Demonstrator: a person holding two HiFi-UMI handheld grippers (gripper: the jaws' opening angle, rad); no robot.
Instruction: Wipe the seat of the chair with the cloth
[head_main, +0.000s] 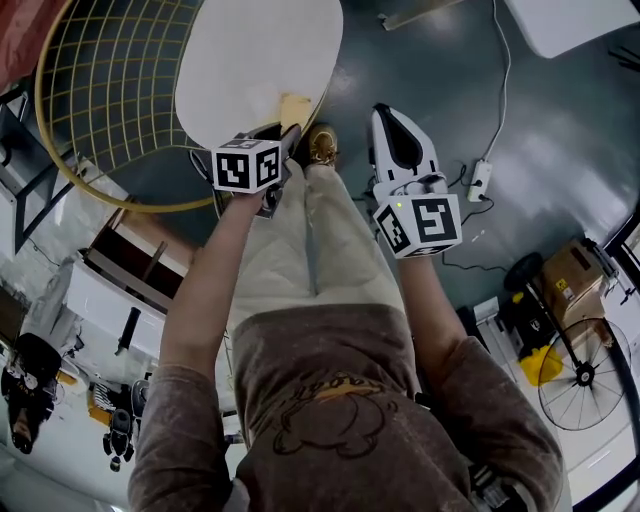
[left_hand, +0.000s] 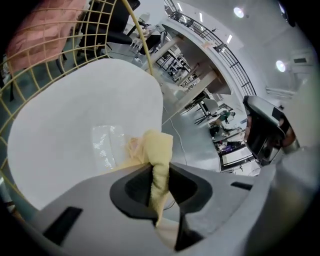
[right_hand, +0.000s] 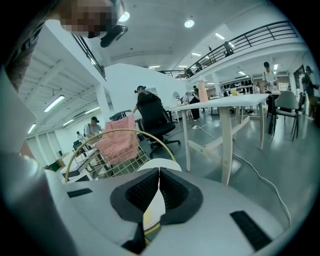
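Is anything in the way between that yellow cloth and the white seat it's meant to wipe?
Nothing visible does. The left gripper is shut on the cloth, whose free end reaches the near edge of the seat; no object lies on the seat.

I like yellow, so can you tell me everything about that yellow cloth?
The cloth is pale yellow, soft and fuzzy-looking, like a small towel. It is bunched and crumpled, not spread flat. The left gripper is shut on one fold, which hangs down as a thin strip between its jaws. The loose, bulkier end sticks out past the jaws and seems to rest on the near edge of the white chair seat, beside a shiny patch.
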